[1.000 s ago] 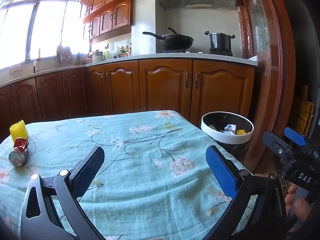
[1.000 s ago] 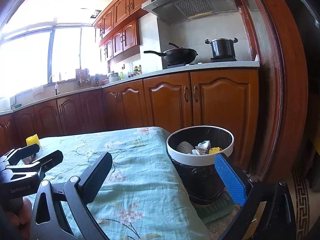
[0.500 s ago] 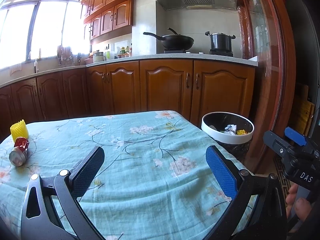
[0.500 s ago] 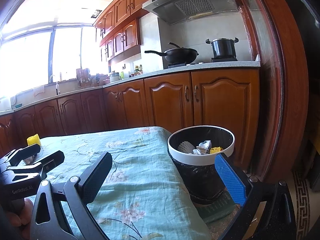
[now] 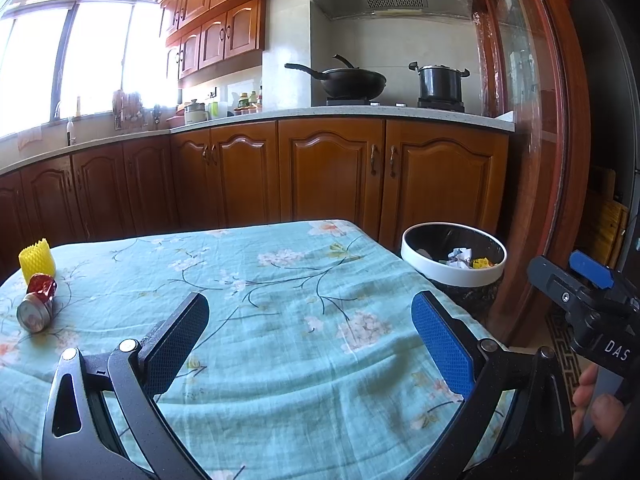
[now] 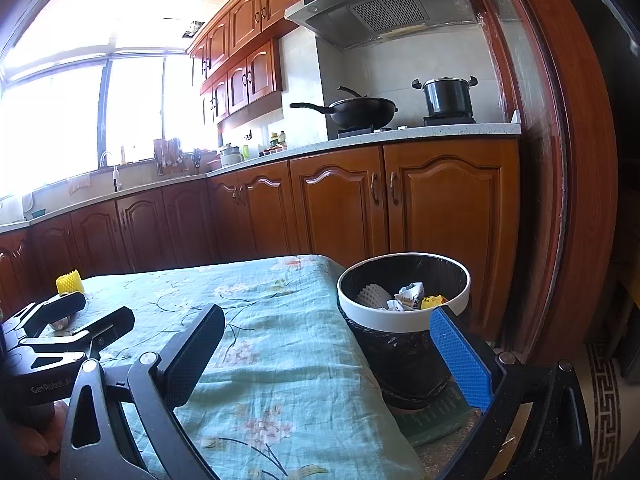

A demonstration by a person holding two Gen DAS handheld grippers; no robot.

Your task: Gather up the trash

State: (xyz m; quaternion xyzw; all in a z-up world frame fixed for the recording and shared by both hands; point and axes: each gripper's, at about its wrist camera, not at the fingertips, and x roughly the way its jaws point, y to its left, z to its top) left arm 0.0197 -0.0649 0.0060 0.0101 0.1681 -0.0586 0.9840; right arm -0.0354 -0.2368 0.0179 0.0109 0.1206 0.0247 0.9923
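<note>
Left gripper [image 5: 310, 340] occupies the lower centre of the left wrist view, jaws wide and empty above the floral-clothed worktop [image 5: 280, 280]. At the left edge of that frame lie three pieces of trash close together: a yellow foam sleeve [image 5: 37, 261], a red wrapper [image 5: 42, 285] and a metal can [image 5: 35, 314] on its side. The trash bin [image 5: 454, 256], white-rimmed with a black liner, stands at centre right just beside the worktop and holds crumpled paper [image 5: 459, 258]. Right gripper [image 6: 326, 352], lower centre of the right wrist view, jaws wide and empty, spans the worktop's edge and the bin.
</note>
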